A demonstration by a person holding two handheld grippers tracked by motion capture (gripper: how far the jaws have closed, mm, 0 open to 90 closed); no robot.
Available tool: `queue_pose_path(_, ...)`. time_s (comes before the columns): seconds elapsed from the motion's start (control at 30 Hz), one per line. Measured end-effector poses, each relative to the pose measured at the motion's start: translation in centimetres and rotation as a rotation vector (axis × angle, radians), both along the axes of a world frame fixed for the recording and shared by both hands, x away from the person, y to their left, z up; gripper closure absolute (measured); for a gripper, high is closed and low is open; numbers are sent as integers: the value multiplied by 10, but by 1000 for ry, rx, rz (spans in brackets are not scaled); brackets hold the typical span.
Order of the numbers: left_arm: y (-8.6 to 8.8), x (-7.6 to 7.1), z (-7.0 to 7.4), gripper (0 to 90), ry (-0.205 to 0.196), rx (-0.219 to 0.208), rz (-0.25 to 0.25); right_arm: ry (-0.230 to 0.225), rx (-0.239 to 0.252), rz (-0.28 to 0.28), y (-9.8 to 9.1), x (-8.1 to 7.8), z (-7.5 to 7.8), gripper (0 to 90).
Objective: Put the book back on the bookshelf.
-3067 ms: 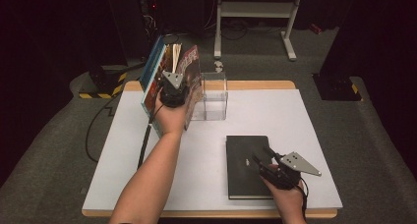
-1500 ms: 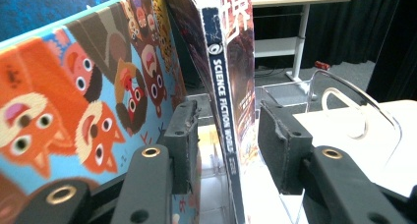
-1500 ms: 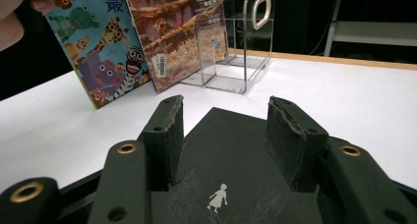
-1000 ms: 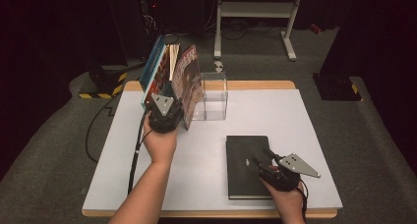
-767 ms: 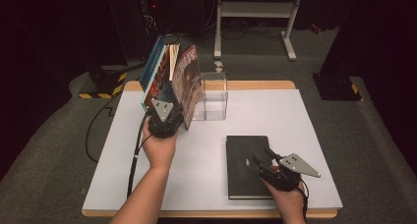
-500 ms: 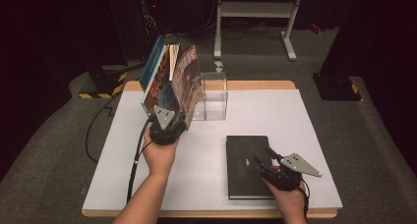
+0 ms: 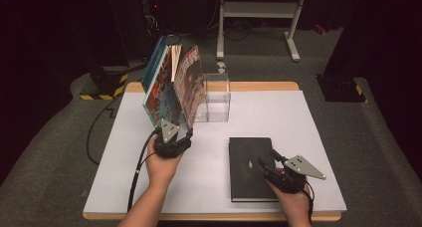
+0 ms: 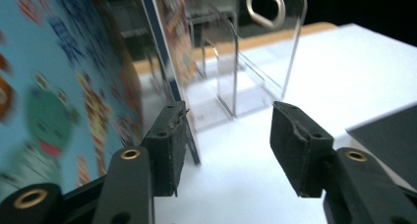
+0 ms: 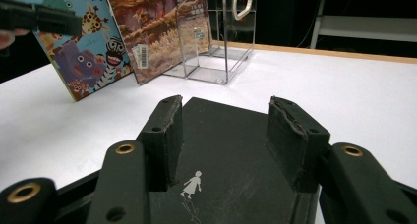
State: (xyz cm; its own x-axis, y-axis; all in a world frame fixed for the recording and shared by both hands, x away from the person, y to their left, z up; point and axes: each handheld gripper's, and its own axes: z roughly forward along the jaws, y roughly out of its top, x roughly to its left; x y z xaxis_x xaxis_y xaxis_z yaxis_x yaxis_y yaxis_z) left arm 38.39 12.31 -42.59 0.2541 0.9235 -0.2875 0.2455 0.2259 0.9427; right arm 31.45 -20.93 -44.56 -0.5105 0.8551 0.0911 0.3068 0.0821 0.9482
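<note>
Picture books lean leftward against a clear acrylic stand (image 7: 216,95) at the back left of the white table (image 7: 308,117). The front one has a cartoon-animal cover (image 9: 83,42); a brown-covered one (image 9: 152,32) stands behind it. My left gripper (image 7: 174,130) sits low just in front of their bottom edges. Its jaws have just been opening and stand apart (image 8: 228,121); a book's lower corner (image 8: 194,153) lies just beyond the left pad, unpressed. My right gripper (image 7: 267,160) hovers open (image 9: 223,116) over the near end of a flat black book (image 7: 249,162).
The left gripper's cable (image 7: 137,172) trails off the table's near edge. A white metal frame (image 7: 259,10) stands on the floor behind the table. A black-and-yellow striped block (image 7: 104,90) lies on the floor at the left.
My left gripper has come down and back toward the person, away from the upper part of the books, and its jaws have spread. The books stay leaning. The right gripper has not moved.
</note>
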Motion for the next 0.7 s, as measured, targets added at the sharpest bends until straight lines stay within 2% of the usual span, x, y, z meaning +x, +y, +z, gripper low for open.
queue_pose_path(0.07, 0, -2, -6, 474, 8, 12, -10, 1, -4, -3, -1, 0, 0, 476)
queue_pose_path(0.13, 2, -3, -10, 462, 21, 7, -33, 4, -5, -4, -2, 0, -1, 475)
queue_pose_path(0.2, 3, -5, -14, 444, 17, -19, -39, 5, -6, -7, -2, 0, -1, 474)
queue_pose_path(0.33, 5, -8, -23, 428, 31, -10, -64, 12, -17, -13, -4, 0, -3, 470)
queue_pose_path(0.43, 8, -11, -29, 433, 51, -21, -67, 20, -23, -23, -7, 0, -5, 469)
queue_pose_path(0.63, 12, -16, -46, 405, 85, 19, -98, 26, -40, -55, -15, 0, -8, 465)
queue_pose_path(0.7, 11, -19, -51, 393, 86, 35, -107, 30, -43, -63, -17, -1, -10, 464)
